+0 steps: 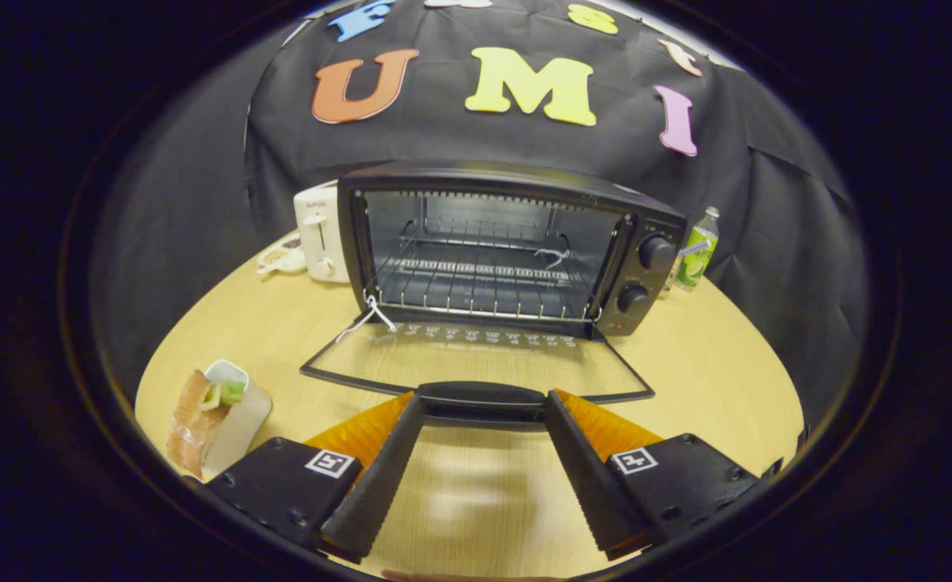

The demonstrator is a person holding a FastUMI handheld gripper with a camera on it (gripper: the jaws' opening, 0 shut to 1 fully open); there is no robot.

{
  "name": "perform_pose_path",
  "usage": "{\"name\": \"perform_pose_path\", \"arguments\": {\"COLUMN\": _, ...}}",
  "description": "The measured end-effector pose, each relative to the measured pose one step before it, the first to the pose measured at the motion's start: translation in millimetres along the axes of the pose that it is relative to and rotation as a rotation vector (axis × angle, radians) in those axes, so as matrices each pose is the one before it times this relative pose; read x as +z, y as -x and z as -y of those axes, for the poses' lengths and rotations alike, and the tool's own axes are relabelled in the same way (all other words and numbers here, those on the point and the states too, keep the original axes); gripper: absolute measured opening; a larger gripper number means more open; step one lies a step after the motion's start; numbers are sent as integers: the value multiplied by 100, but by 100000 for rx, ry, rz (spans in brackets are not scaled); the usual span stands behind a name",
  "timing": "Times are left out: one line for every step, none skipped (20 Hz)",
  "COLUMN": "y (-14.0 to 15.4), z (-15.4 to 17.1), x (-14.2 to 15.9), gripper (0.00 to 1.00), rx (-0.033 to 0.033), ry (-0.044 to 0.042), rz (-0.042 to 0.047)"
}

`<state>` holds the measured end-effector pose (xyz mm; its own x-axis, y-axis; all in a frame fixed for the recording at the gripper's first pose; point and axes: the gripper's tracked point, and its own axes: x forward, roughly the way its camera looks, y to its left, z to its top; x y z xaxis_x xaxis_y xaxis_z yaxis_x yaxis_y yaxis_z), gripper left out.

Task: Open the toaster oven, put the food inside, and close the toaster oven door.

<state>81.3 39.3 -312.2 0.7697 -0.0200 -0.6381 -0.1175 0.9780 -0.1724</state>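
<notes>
- We are holding the gripper (pixel 482 412) low over the wooden table (pixel 710 364), aiming it level and straight at the oven; its fingers are standing wide apart and gripping nothing, their tips sitting at either end of the door handle (pixel 482 394).
- We cannot tell whether the fingertips are touching the handle or just flanking it.
- Off to the left of the left finger, we are seeing the food: a sandwich (pixel 201 420) with green filling, standing in a pale paper sleeve near the table's edge, well apart from the oven.
- Just beyond the fingers, the glass door (pixel 476 360) of the toaster oven is lying fully open, flat and nearly level with the table, its handle nearest us.
- Behind the door, the black toaster oven (pixel 508 250) is showing us its open cavity with a wire rack (pixel 476 283) across it, and two knobs stacked on its right panel.
- Left of the oven, a white pop-up toaster (pixel 320 234) is standing beside it, with a small dish (pixel 280 259) next to that.
- Right of the oven, a clear bottle (pixel 698 249) with a green label is standing upright by its rear corner.
</notes>
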Motion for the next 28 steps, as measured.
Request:
{"name": "perform_pose_path", "arguments": {"y": -17, "z": -191, "x": 112, "gripper": 100, "rx": 1213, "ry": -929, "rz": -1208}}
{"name": "perform_pose_path", "arguments": {"y": -323, "z": 248, "x": 162, "gripper": 100, "rx": -661, "ry": -248, "rz": -658}}
{"name": "perform_pose_path", "arguments": {"y": 33, "z": 349, "x": 449, "gripper": 100, "rx": -884, "ry": 110, "rz": 231}}
{"name": "perform_pose_path", "arguments": {"y": 286, "z": -62, "x": -71, "gripper": 100, "rx": 375, "ry": 60, "rz": 442}}
{"name": "perform_pose_path", "arguments": {"y": 374, "z": -198, "x": 261, "gripper": 100, "rx": 1330, "ry": -593, "rz": -176}}
{"name": "perform_pose_path", "arguments": {"y": 511, "z": -208, "x": 366, "gripper": 100, "rx": 1541, "ry": -1105, "rz": 755}}
{"name": "perform_pose_path", "arguments": {"y": 515, "z": -259, "x": 566, "gripper": 100, "rx": 1781, "ry": -1068, "rz": 957}}
{"name": "perform_pose_path", "arguments": {"y": 577, "z": -229, "x": 434, "gripper": 100, "rx": 1850, "ry": -1485, "rz": 787}}
{"name": "perform_pose_path", "arguments": {"y": 639, "z": -344, "x": 521, "gripper": 100, "rx": 2135, "ry": -2668, "rz": 273}}
{"name": "perform_pose_path", "arguments": {"y": 698, "z": -601, "x": 316, "gripper": 100, "rx": 3038, "ry": -3537, "rz": 162}}
{"name": "perform_pose_path", "arguments": {"y": 677, "z": -879, "x": 482, "gripper": 100, "rx": 4163, "ry": -3563, "rz": -147}}
{"name": "perform_pose_path", "arguments": {"y": 806, "z": -946, "x": 168, "gripper": 100, "rx": 4624, "ry": -3473, "rz": -1047}}
{"name": "perform_pose_path", "arguments": {"y": 676, "z": -1201, "x": 133, "gripper": 100, "rx": 5524, "ry": -3217, "rz": -1191}}
{"name": "perform_pose_path", "arguments": {"y": 371, "z": -1328, "x": -327, "gripper": 99, "rx": 6065, "ry": -2537, "rz": -2399}}
{"name": "perform_pose_path", "arguments": {"y": 407, "z": -1386, "x": -507, "gripper": 98, "rx": 6465, "ry": -2201, "rz": -3490}}
{"name": "perform_pose_path", "arguments": {"y": 325, "z": -1524, "x": -702, "gripper": 98, "rx": 6570, "ry": -2780, "rz": -3642}}
{"name": "perform_pose_path", "arguments": {"y": 114, "z": -1224, "x": -604, "gripper": 96, "rx": 6310, "ry": -3239, "rz": -3793}}
{"name": "perform_pose_path", "arguments": {"y": -46, "z": -1221, "x": -724, "gripper": 94, "rx": 5664, "ry": -3657, "rz": -3798}}
{"name": "perform_pose_path", "arguments": {"y": -225, "z": -850, "x": -802, "gripper": 93, "rx": 4836, "ry": -3307, "rz": -4891}}
{"name": "perform_pose_path", "arguments": {"y": -359, "z": -642, "x": -998, "gripper": 92, "rx": 3781, "ry": -2956, "rz": -4982}}
{"name": "perform_pose_path", "arguments": {"y": -415, "z": -417, "x": -781, "gripper": 90, "rx": 2410, "ry": -1898, "rz": -4926}}
{"name": "perform_pose_path", "arguments": {"y": -549, "z": 19, "x": -1120, "gripper": 89, "rx": 1096, "ry": 215, "rz": -4004}}
{"name": "perform_pose_path", "arguments": {"y": -708, "z": -90, "x": -221, "gripper": 88, "rx": 1149, "ry": 245, "rz": -1580}}
{"name": "perform_pose_path", "arguments": {"y": -633, "z": -48, "x": -594, "gripper": 88, "rx": 227, "ry": 1097, "rz": -1929}}
{"name": "perform_pose_path", "arguments": {"y": -498, "z": -132, "x": -421, "gripper": 87, "rx": 201, "ry": 853, "rz": -1977}}
{"name": "perform_pose_path", "arguments": {"y": -480, "z": -265, "x": -530, "gripper": 86, "rx": 504, "ry": 165, "rz": -2157}}
{"name": "perform_pose_path", "arguments": {"y": -584, "z": -123, "x": -353, "gripper": 85, "rx": 478, "ry": -609, "rz": -2243}}
{"name": "perform_pose_path", "arguments": {"y": -471, "z": 120, "x": -129, "gripper": 85, "rx": -8, "ry": -1816, "rz": -920}}
